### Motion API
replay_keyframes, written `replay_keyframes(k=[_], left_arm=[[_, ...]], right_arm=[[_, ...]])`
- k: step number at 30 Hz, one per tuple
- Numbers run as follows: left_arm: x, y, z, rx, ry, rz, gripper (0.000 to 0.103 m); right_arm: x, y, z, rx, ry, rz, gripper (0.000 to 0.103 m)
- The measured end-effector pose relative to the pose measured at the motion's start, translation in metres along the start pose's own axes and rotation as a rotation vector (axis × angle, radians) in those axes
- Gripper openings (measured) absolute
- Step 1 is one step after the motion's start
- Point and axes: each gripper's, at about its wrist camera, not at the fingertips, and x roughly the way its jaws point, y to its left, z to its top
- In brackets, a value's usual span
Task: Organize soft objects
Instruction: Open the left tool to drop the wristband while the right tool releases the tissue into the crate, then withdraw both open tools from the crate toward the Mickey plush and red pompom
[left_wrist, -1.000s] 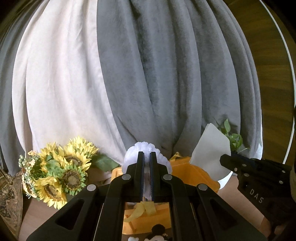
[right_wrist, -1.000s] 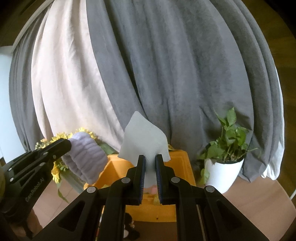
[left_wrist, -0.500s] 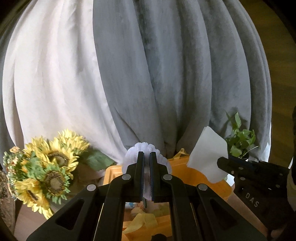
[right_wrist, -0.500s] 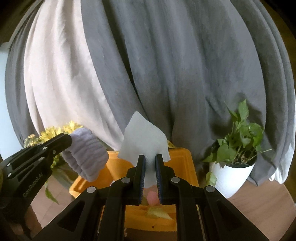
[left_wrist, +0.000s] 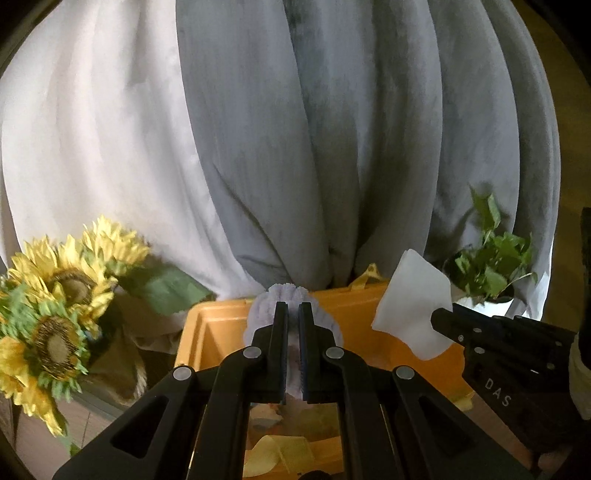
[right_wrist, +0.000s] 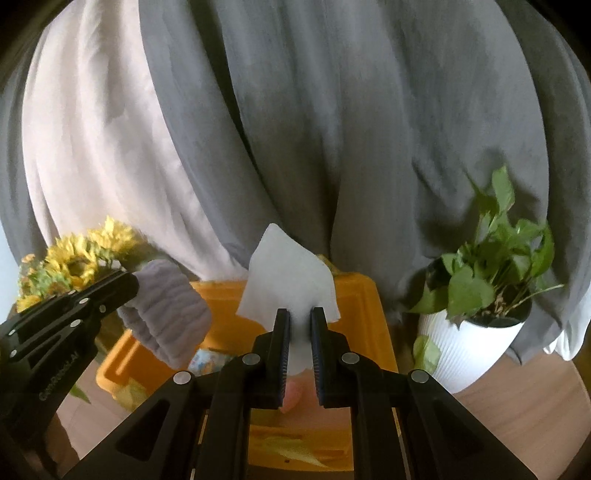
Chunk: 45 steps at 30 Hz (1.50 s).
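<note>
My left gripper (left_wrist: 291, 314) is shut on a fluffy pale lilac ribbed cloth (left_wrist: 258, 314), which hangs over the yellow-orange plastic bin (left_wrist: 218, 325). Seen from the right wrist, that same lilac cloth (right_wrist: 166, 317) dangles from the left gripper (right_wrist: 133, 286) above the bin's left side. My right gripper (right_wrist: 300, 319) is shut on a thin white sheet (right_wrist: 288, 273) that stands up above the bin (right_wrist: 373, 317). From the left wrist the white sheet (left_wrist: 410, 302) and right gripper (left_wrist: 439, 319) show at the right. Yellow and pinkish soft items lie inside the bin.
A bunch of artificial sunflowers (left_wrist: 55, 306) stands left of the bin. A green plant in a white ribbed pot (right_wrist: 476, 343) stands at its right. Grey and cream curtains (right_wrist: 295, 129) hang close behind. The floor is wood (right_wrist: 517, 424).
Both grippers have come forward and lower toward the bin with their cloths still held; the bin, sunflowers and plant now look larger and nearer, and more of the bin's inside shows.
</note>
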Motion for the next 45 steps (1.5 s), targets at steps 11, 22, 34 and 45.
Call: replay_keyframes(k=[11, 22, 34, 45], left_arm=[[0.039, -0.002, -0.016, -0.009, 0.125, -0.05, 0.008], [0.032, 0.001, -0.02, -0.02, 0.131, -0.036, 0.028], [-0.014, 0.005, -0.011, 0.004, 0.061, 0.013, 0.051], [-0.062, 0.013, -0.014, 0.019, 0.031, 0.058, 0.082]], right_arm=[[0.036, -0.004, -0.011, -0.004, 0.117, -0.009, 0.013], [0.036, -0.01, -0.011, 0.025, 0.125, -0.019, 0.036], [-0.002, -0.002, -0.005, 0.014, 0.058, -0.043, 0.057], [-0.047, 0.008, -0.007, 0.045, -0.006, -0.079, 0.071]])
